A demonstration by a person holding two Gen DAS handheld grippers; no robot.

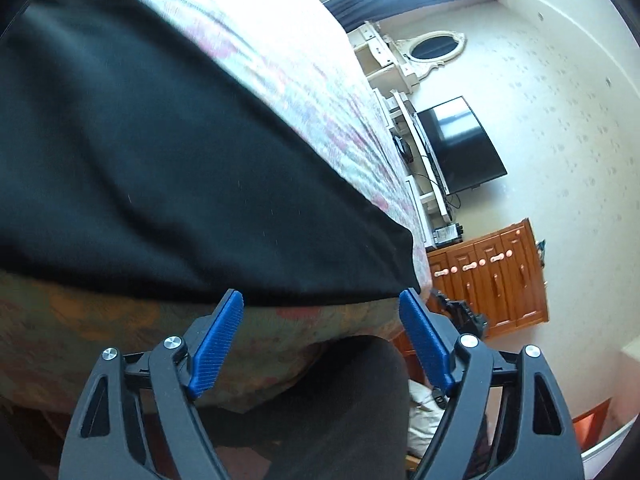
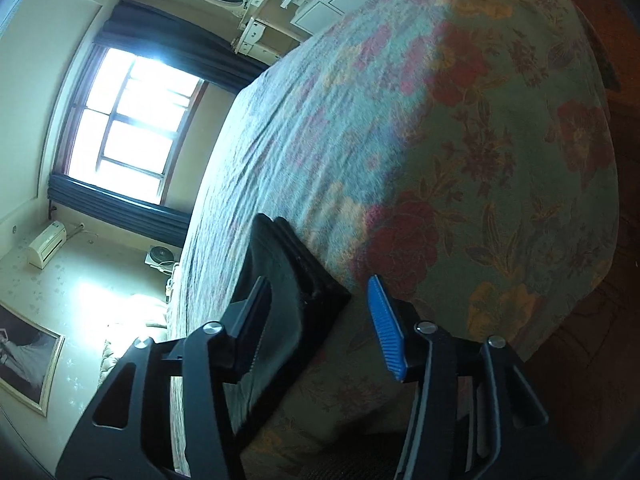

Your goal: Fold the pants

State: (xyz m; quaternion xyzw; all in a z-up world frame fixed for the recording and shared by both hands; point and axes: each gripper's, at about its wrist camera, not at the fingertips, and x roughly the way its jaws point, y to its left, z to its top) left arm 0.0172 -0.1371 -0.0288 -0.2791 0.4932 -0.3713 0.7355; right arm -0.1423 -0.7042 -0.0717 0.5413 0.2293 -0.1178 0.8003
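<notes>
— Left tool [image 1: 322, 312]: we see its blue pads spread wide, gripping nothing. Where are the pants?

— Just ahead of it; the black pants [image 1: 160, 168] lie flat on the floral bedspread [image 1: 304, 80], their near edge by the fingertips.

— And our right tool [image 2: 320, 300]?

— Wide too. We see the pants' folded edge [image 2: 288, 264] between its fingers, against the left one, unclamped, at the bed's edge.
</notes>
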